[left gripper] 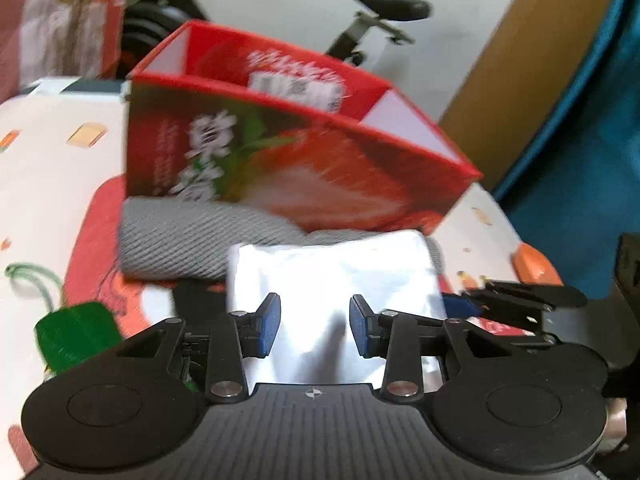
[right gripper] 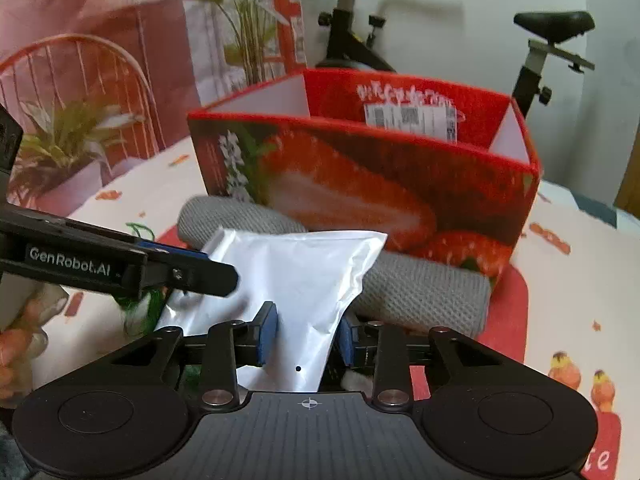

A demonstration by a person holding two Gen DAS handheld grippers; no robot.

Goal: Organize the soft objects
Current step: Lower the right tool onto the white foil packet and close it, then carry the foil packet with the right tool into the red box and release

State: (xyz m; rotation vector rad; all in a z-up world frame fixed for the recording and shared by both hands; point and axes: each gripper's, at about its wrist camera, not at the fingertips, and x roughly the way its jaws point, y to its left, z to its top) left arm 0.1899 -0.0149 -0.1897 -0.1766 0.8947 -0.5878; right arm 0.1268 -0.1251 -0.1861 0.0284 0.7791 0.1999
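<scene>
Left claw (left gripper: 315, 322) straddles a silver pouch (left gripper: 332, 276) (grey cloth (left gripper: 180, 240) behind), red box (left gripper: 280, 140) beyond

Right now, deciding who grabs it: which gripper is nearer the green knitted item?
Left. The left gripper sits just beside the green knitted item; the right gripper is farther off, across the silver pouch.

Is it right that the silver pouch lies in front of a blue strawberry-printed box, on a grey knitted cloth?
Not quite: the box is red, not blue, as the right wrist view shows. The silver pouch does lie in front of it, on the grey knitted cloth.
</scene>
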